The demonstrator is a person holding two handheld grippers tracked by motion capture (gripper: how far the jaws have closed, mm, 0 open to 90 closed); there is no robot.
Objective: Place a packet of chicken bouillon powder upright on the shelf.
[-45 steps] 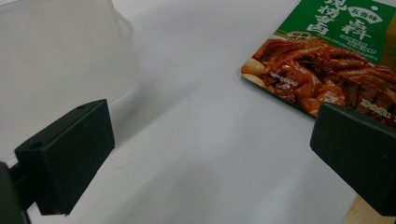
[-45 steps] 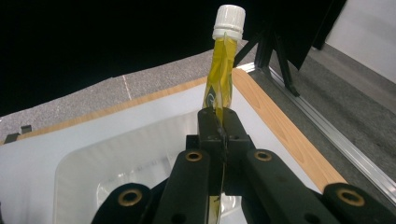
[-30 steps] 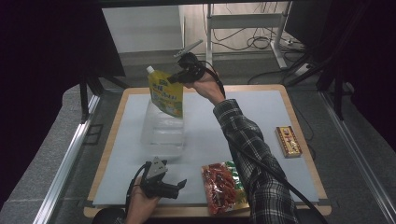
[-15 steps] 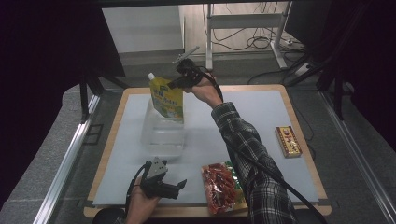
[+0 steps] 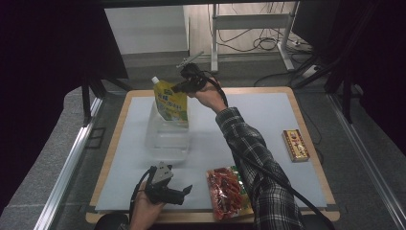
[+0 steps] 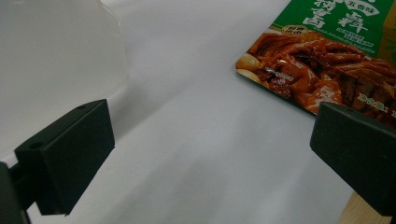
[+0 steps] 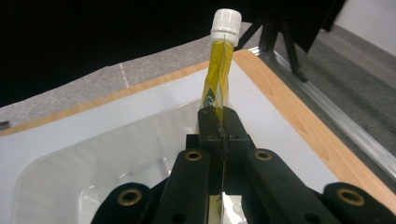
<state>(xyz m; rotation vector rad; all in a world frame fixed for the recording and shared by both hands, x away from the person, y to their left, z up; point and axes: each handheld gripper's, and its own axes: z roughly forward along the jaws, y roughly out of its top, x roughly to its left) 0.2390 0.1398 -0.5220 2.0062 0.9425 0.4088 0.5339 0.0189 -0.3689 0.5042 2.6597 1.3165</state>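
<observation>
Your right tongs (image 5: 179,87) sit in the upper middle of the high view, with the jaws pressed together on the top edge of a yellow spouted drink pouch with a white screw cap (image 5: 170,99). In the right gripper view the pouch (image 7: 217,77) is seen edge-on, rising from between the closed jaws with its cap at the top of the frame. The pouch hangs above a clear, soft-cornered plastic tub (image 5: 167,138) that stands on the white-covered worktop with a wooden rim (image 5: 268,115); whether the pouch's bottom touches the tub you cannot tell.

Your left tongs (image 5: 186,191) lie low at the bottom left of the high view, held in your left hand (image 5: 146,208), jaws spread wide and holding nothing. In the left gripper view they frame bare worktop, with the tub (image 6: 56,60) at upper left and a red-and-green printed food packet (image 6: 327,65) at upper right.

A small red-and-gold flat box (image 5: 295,145) lies at the right of the worktop, well apart from the rest.
</observation>
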